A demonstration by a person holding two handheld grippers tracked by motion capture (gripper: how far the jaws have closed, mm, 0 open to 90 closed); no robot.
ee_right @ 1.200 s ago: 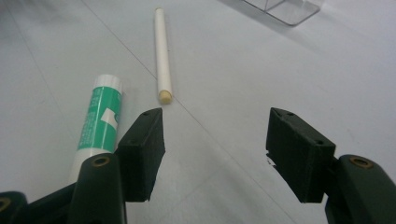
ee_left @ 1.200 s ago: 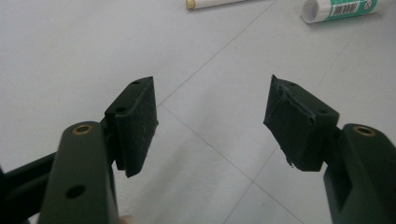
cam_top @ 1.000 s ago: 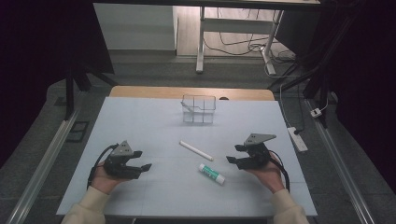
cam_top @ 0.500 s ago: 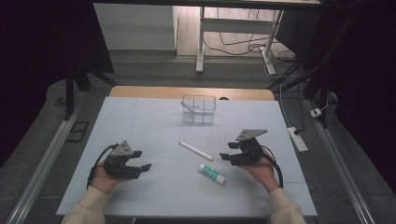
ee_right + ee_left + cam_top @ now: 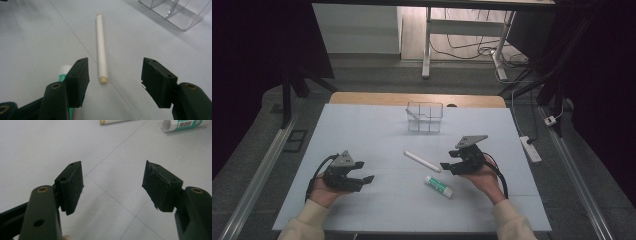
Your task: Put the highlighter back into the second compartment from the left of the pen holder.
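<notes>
The table [image 5: 377, 125] is seen from a fixed high view, set above the person's side, faced forward and down, and held far enough back that the floor beyond is taken in; the left gripper view is carried low over the tabletop and aimed along its own jaws. The right gripper view is likewise held close to the surface; the white stick [image 5: 101, 50] and the green-labelled tube [image 5: 183, 124] are shared by all three views, and the clear box [image 5: 175, 11] by the right gripper view and the high view.
</notes>
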